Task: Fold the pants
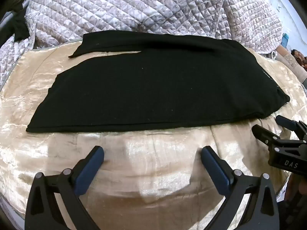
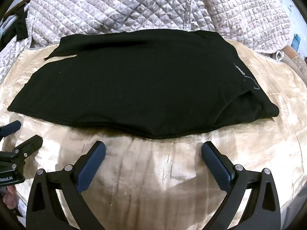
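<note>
Black pants (image 1: pixel 153 84) lie flat on a shiny beige cloth (image 1: pixel 134 172), one leg laid over the other, with the waist at the right and the leg ends at the left. They also show in the right wrist view (image 2: pixel 134 88), with a small label (image 2: pixel 238 69) near the waist. My left gripper (image 1: pixel 152 154) is open and empty, just short of the pants' near edge. My right gripper (image 2: pixel 153 149) is open and empty, also just short of that edge. Each gripper shows in the other's view, the right one (image 1: pixel 268 124) and the left one (image 2: pixel 26 132).
A quilted grey-white bedspread (image 1: pixel 134 7) rises behind the beige cloth (image 2: pixel 153 182). A dark garment (image 1: pixel 19 28) hangs at the far left. A person's patterned sleeve (image 1: pixel 289 59) shows at the far right edge.
</note>
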The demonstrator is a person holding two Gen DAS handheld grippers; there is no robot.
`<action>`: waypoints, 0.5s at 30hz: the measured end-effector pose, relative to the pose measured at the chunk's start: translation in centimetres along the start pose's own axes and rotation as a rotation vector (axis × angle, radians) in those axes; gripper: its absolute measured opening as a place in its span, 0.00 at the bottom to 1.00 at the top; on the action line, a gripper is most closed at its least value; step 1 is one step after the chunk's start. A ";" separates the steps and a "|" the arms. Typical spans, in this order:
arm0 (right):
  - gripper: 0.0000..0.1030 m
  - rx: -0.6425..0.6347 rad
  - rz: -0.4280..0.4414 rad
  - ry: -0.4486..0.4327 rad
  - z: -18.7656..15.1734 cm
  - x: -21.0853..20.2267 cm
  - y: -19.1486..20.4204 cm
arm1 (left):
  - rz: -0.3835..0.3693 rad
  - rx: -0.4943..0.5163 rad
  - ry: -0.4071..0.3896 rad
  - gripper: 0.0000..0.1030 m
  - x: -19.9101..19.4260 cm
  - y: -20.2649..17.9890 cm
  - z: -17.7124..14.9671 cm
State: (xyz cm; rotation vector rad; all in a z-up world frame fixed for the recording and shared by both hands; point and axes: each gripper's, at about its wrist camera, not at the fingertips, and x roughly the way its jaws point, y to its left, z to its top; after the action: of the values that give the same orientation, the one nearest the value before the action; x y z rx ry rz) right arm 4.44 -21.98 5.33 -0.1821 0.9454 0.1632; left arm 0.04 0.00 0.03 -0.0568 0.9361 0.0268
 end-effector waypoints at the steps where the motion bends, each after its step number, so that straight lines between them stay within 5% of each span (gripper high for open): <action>1: 0.98 -0.001 0.000 0.000 0.0 0.0 0.0 | 0.001 -0.001 0.001 1.00 0.0 0.0 0.0; 15: 0.98 -0.002 -0.002 -0.013 -0.1 0.0 0.0 | 0.004 0.000 -0.002 1.00 -0.2 -0.4 -0.3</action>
State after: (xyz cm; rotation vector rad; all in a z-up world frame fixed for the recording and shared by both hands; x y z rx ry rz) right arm 4.33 -22.00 5.30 -0.1833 0.9319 0.1633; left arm -0.33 -0.41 0.05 -0.0547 0.9339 0.0300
